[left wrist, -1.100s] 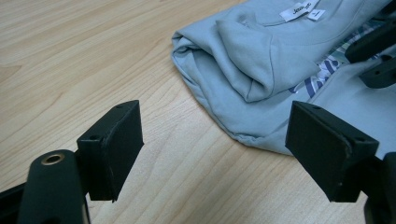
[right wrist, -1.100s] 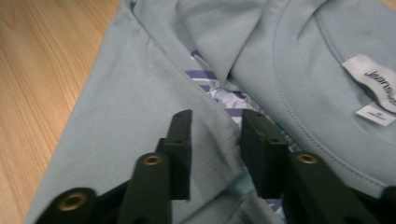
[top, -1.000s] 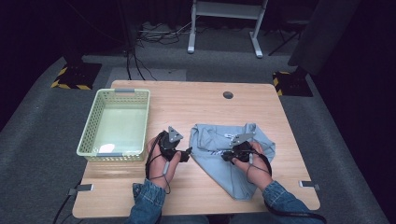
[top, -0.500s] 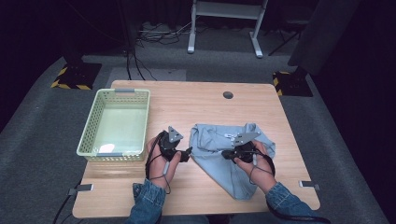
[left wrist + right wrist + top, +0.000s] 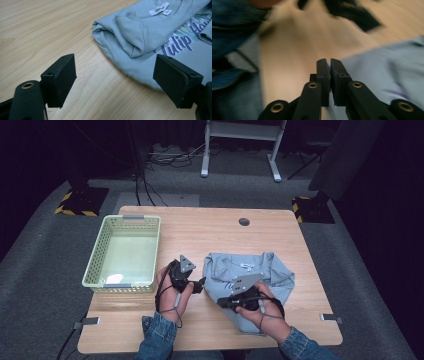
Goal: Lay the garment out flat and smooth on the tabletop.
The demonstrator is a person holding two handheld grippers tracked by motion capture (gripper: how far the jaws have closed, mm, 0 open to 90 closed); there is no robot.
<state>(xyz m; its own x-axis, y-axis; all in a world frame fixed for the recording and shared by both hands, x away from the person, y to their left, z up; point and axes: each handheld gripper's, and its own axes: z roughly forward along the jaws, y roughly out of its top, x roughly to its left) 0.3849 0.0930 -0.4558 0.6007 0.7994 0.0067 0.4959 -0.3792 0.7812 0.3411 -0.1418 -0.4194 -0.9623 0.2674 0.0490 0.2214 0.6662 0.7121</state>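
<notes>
A light blue T-shirt (image 5: 260, 270) with a printed front lies crumpled on the wooden table (image 5: 210, 227), right of centre. My left gripper (image 5: 201, 284) rests by the shirt's left edge, jaws wide open and nothing between them. In the left gripper view (image 5: 115, 72) the folded sleeve and collar label of the T-shirt (image 5: 150, 37) lie just ahead. My right gripper (image 5: 222, 302) hangs over the shirt's near left part and points left. Its jaws (image 5: 330, 62) are shut, with a thin sliver of the blue T-shirt (image 5: 384, 67) pinched between them.
A pale green mesh basket (image 5: 95, 257) stands at the table's left side, a small white thing inside. A round cable hole (image 5: 244, 221) is near the far edge. Denim-sleeved forearms (image 5: 157, 335) come in from the near edge.
My right gripper has moved left and upward, toward the left gripper, staying shut. The left gripper has kept its place.
</notes>
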